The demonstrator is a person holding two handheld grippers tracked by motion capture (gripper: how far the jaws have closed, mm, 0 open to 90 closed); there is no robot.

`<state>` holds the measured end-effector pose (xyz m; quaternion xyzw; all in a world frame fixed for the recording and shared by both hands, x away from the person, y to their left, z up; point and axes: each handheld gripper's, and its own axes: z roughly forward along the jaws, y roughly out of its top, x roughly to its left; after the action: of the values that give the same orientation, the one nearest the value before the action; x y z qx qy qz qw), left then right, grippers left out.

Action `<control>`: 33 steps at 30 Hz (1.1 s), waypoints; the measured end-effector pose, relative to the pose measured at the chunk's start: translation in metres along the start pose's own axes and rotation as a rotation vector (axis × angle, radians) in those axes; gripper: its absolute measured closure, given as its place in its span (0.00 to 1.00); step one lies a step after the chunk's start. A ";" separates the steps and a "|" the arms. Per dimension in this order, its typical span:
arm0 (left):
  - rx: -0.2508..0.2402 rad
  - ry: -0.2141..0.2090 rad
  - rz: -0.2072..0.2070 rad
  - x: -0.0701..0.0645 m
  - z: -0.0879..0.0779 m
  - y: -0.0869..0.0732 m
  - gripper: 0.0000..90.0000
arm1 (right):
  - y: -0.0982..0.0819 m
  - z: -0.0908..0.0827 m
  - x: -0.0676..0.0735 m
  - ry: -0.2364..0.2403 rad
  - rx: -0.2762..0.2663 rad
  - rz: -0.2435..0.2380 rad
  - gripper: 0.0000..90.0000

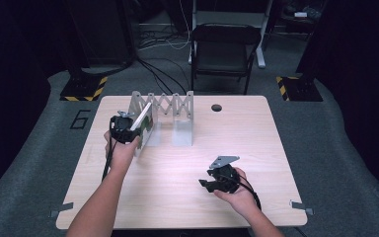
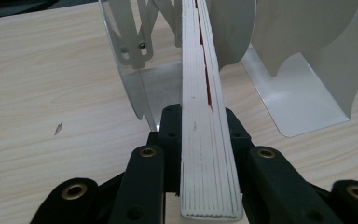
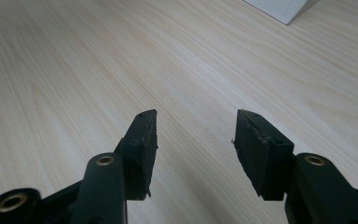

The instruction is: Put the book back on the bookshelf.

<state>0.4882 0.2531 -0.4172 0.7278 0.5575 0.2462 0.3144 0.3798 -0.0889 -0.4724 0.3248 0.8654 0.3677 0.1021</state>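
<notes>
A thin book [image 1: 141, 116] with white page edges and a red cover [image 2: 204, 84] is clamped edge-on between the jaws of my left gripper [image 1: 125, 129] [image 2: 203, 115], which is shut on it. The book tilts into the left end of a grey metal accordion book rack [image 1: 176, 105] [image 2: 131, 70], between its upright dividers. My right gripper [image 1: 213, 183] [image 3: 196, 127] rests low over the bare wood at the table's front right. Its jaws stand apart with nothing between them.
The light wooden table [image 1: 177, 197] has a round cable hole [image 1: 216, 107] near its far edge. A black chair [image 1: 224, 49] stands behind the table. A corner of the rack's flat base [image 3: 284, 7] lies ahead of the right gripper.
</notes>
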 end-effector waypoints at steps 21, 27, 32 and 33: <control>0.012 0.017 0.013 -0.007 0.012 -0.002 0.83 | -0.001 0.001 0.001 0.003 0.001 -0.001 0.54; 0.024 0.025 0.014 -0.009 0.018 -0.004 0.83 | -0.001 0.002 0.000 0.004 0.009 -0.004 0.54; 0.022 0.025 0.006 -0.008 0.019 -0.003 0.83 | -0.002 0.003 0.001 0.004 0.003 -0.004 0.54; 0.019 0.025 0.006 -0.008 0.019 -0.003 0.82 | -0.002 0.003 0.001 0.004 0.005 -0.005 0.54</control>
<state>0.4981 0.2426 -0.4327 0.7292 0.5615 0.2508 0.3000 0.3794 -0.0876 -0.4755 0.3223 0.8672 0.3660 0.1003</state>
